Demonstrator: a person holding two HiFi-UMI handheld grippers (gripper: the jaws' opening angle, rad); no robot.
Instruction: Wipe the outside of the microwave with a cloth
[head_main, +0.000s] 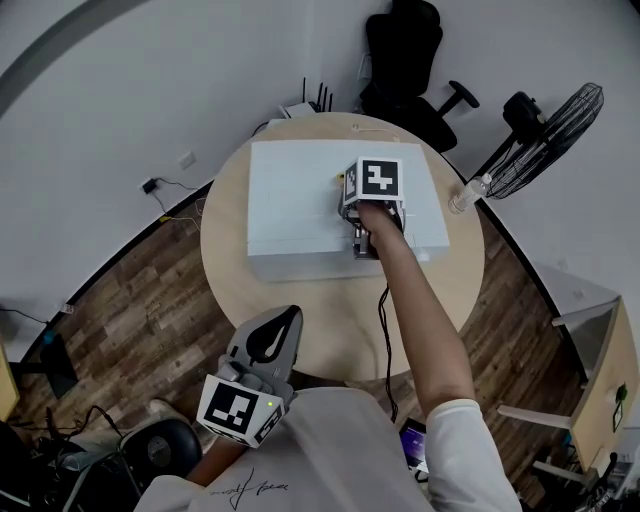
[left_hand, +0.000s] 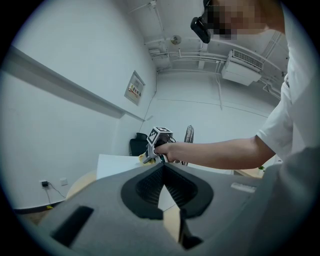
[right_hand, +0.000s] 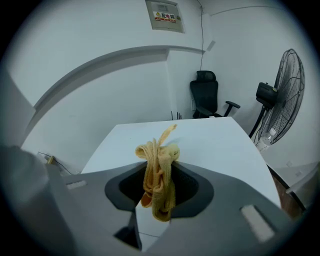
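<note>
A round table (head_main: 330, 310) carries the white microwave (head_main: 290, 200). The left gripper (left_hand: 163, 170) is held back by the body, jaws together and empty. Over the microwave's top, the right gripper (right_hand: 159, 162) clamps a bunched yellow cloth (right_hand: 157, 185).

Finding: no text reads with certainty. A wall placard (right_hand: 165, 16), high on the wall behind the microwave (head_main: 300, 200), carries a yellow band with a short row of red characters and finer print beneath, all too small to read. In the left gripper view it shows only as blurred lines. One marker cube (head_main: 379, 180) over the microwave's top and a second marker cube (head_main: 240, 408) well in front of the microwave bear black-and-white square patterns, not letters. The shirt (head_main: 330, 450), in front of the microwave, has a thin handwritten-style scrawl, illegible
</note>
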